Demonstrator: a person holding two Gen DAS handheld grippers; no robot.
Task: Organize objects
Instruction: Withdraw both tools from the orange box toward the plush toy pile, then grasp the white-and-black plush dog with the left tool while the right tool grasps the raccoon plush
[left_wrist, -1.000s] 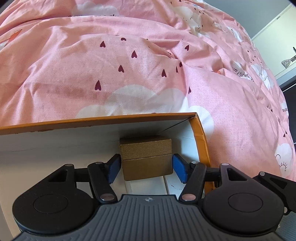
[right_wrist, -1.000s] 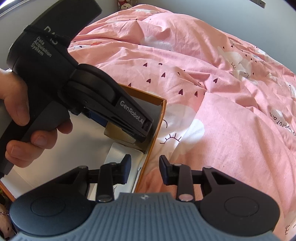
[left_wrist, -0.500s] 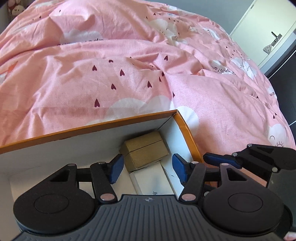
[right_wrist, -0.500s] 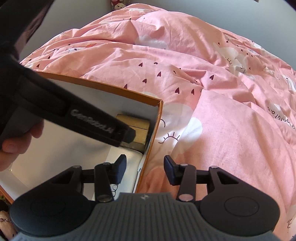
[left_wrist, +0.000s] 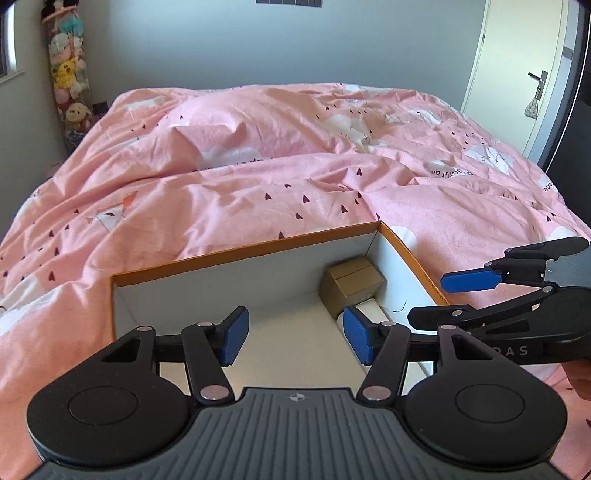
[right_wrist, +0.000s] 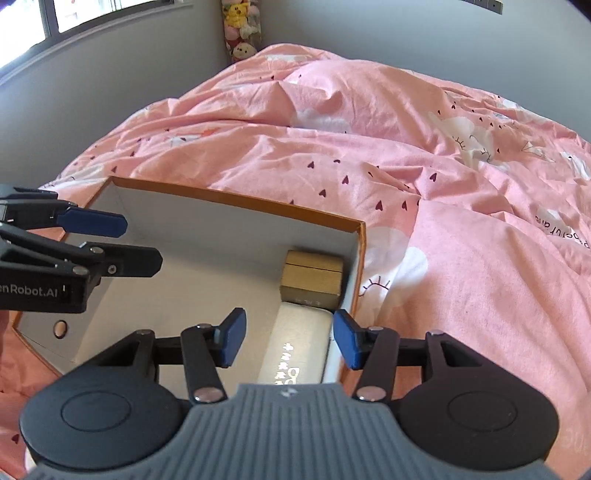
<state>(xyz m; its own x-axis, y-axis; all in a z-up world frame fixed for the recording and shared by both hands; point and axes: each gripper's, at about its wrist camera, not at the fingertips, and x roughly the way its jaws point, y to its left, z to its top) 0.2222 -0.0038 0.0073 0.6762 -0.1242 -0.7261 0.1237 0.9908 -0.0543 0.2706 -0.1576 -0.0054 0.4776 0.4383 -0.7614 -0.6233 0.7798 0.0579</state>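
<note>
From your left wrist camera, your left claw (left_wrist: 291, 338) hangs released over the orange-rimmed box (left_wrist: 240, 251) on the bed (left_wrist: 258, 177), with nothing between its blue pads (left_wrist: 232, 336). The small brown box (left_wrist: 352, 282) sits in the far right corner of the box, touching a white case (left_wrist: 371, 308) just in front of it. Your right claw (left_wrist: 443, 299) reaches in from the right, above the box's right wall, holding nothing.

From your right wrist camera, your right claw (right_wrist: 288, 338) is opening, jaws apart with no pad pressing on anything; beneath it lies the white case (right_wrist: 299, 350), along the box's right wall (right_wrist: 360, 266). The brown box (right_wrist: 312, 278) stands beyond the case, tucked into the corner. Your left claw (right_wrist: 125, 240) pokes in from the left over the bare floor of the box, empty.
</note>
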